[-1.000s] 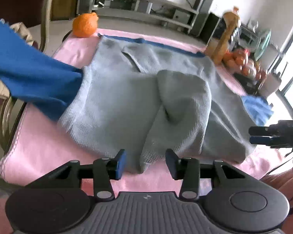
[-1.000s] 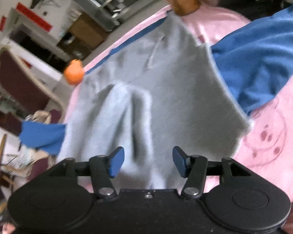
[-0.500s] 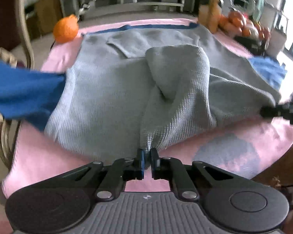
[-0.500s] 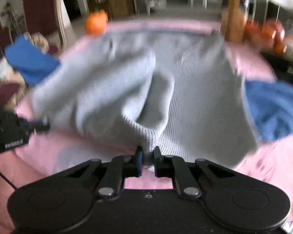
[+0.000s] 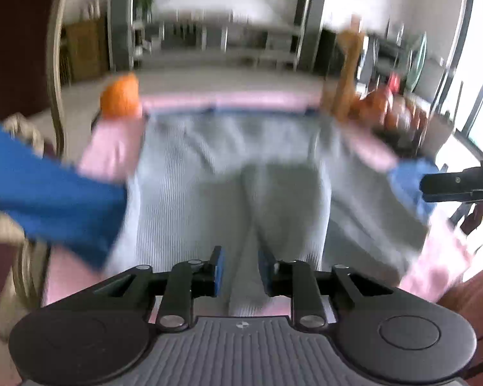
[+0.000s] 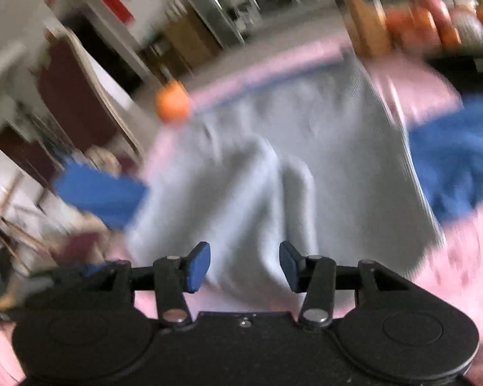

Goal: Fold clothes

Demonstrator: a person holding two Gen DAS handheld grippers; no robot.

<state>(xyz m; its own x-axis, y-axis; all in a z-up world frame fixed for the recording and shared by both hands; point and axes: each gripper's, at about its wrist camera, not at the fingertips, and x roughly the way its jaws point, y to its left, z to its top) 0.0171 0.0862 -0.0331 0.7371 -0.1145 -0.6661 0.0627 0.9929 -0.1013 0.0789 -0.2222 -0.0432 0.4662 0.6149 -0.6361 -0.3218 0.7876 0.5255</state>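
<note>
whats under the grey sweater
The grey sweater lies on a pink cloth that shows around its edges. A blue strip peeks out along its far edge. Whatever else lies beneath is covered.

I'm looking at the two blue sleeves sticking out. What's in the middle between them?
The grey sweater body lies between the left blue sleeve and the right blue sleeve, bunched into a fold at the middle. Both wrist views show it, though blurred.
</note>
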